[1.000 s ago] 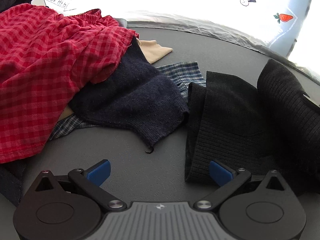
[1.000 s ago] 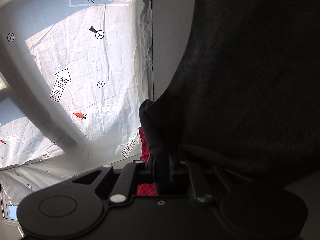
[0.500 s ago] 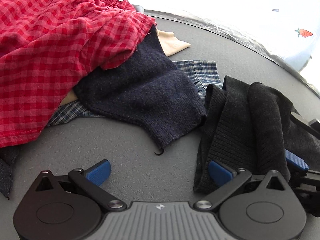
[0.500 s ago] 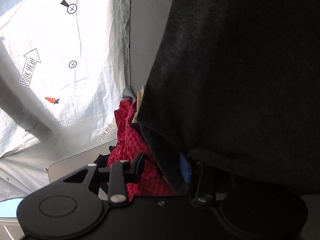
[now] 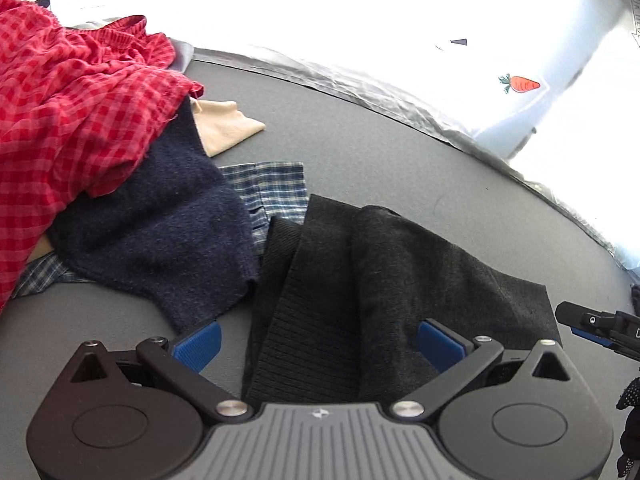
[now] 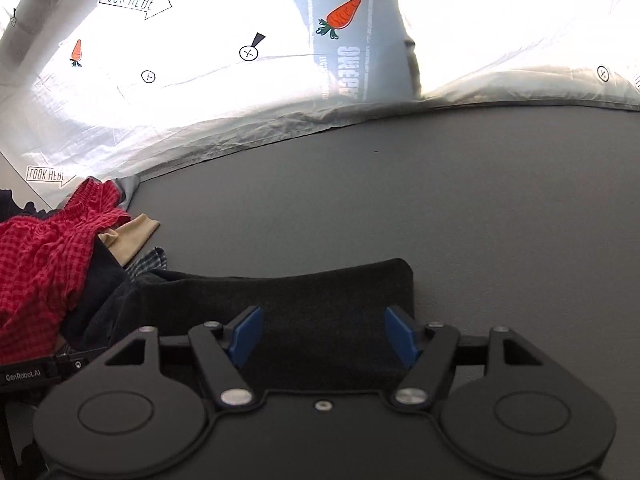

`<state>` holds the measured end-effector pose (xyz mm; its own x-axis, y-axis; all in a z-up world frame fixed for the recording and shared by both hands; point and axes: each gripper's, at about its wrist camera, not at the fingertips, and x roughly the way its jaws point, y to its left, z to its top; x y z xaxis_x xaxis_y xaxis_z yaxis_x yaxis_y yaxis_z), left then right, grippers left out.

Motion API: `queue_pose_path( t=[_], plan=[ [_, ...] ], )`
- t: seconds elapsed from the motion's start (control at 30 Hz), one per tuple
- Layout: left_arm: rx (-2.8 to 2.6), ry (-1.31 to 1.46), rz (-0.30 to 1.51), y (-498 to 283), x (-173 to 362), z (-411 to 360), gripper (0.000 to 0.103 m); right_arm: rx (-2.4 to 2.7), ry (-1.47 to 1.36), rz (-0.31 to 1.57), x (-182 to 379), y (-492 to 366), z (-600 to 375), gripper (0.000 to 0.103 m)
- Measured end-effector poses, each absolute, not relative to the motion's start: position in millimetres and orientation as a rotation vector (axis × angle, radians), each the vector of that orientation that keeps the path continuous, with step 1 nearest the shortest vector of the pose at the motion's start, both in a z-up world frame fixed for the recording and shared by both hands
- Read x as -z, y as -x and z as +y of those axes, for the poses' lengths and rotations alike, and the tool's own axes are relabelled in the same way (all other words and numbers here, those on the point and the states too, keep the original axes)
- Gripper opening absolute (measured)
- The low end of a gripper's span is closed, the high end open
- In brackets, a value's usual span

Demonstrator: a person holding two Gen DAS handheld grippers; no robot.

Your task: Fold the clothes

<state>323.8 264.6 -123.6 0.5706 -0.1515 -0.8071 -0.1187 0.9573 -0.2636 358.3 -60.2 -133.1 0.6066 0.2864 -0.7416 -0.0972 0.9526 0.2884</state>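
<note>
Hovering low, both the left gripper (image 5: 318, 344) and right gripper (image 6: 324, 336) spread wide, released over the black knit garment (image 5: 400, 272).

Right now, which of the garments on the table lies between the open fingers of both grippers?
The black ribbed garment, spread apart from the pile; the red checked and navy pieces lie heaped to its left.
</note>
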Motion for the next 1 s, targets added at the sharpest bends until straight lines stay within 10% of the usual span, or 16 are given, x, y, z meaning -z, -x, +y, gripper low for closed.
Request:
queue_pose_path(
  t=[0.8, 1.0],
  plan=[
    [0.086, 0.349, 0.977, -348, 152, 267, 0.103, -0.202, -0.285, 0.976, 181, -356, -67, 0.085],
    [0.112, 0.37, 0.961, -351, 157, 264, 0.095, -0.277, -0.344, 0.986, 182, -359, -60, 0.075]
  ],
)
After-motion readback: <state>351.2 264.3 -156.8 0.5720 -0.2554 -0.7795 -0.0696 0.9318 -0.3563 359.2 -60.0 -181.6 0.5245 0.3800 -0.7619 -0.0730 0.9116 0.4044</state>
